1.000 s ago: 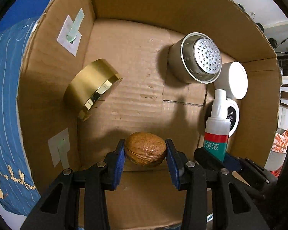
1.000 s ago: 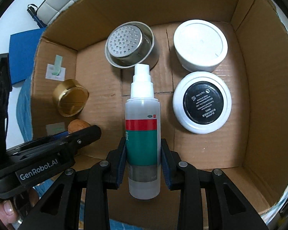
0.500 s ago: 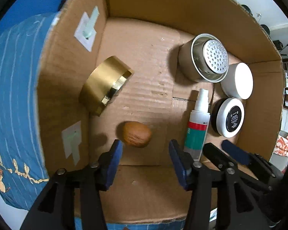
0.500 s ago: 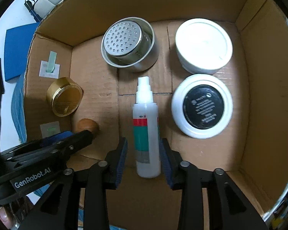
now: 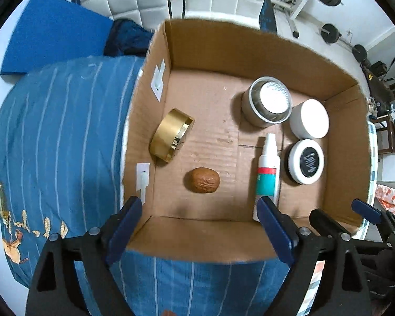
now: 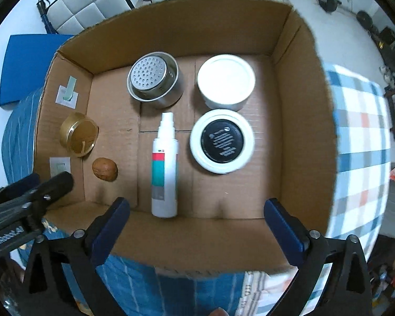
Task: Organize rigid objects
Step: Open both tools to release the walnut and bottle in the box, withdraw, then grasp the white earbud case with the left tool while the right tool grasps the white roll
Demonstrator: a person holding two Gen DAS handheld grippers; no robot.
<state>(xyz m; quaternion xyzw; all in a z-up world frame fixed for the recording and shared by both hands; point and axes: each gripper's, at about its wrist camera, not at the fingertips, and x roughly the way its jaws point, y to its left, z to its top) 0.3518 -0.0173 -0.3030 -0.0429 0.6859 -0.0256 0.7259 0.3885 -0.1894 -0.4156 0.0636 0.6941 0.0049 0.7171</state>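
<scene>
Both grippers have let go and pulled back above the near wall of the cardboard box (image 6: 176, 34). The left gripper (image 5: 200, 226), which clamped the walnut (image 5: 202, 180) 1 second ago, now has its jaws spread wide with nothing between them; the walnut lies on the box floor, lower centre of the left wrist view, just below the gold tin (image 5: 171, 134) that leans on its edge near the left wall. The right gripper (image 6: 197, 226) is likewise released and empty. Its spray bottle (image 6: 164, 166) lies flat in the middle of the right wrist frame, nozzle pointing toward the far wall, close beside the black-labelled white jar (image 6: 222, 141) but seemingly not touching it.

Above those, in the upper centre of the right view, sit the perforated steel cup (image 6: 155, 79) and the plain white jar (image 6: 226, 80), side by side.

So 6 rigid items now rest inside the box, 2 of them just delivered. To my eye this pair of placements is finished, and nothing more to collect shows on the blue striped cloth (image 5: 58, 131) around the box.
</scene>
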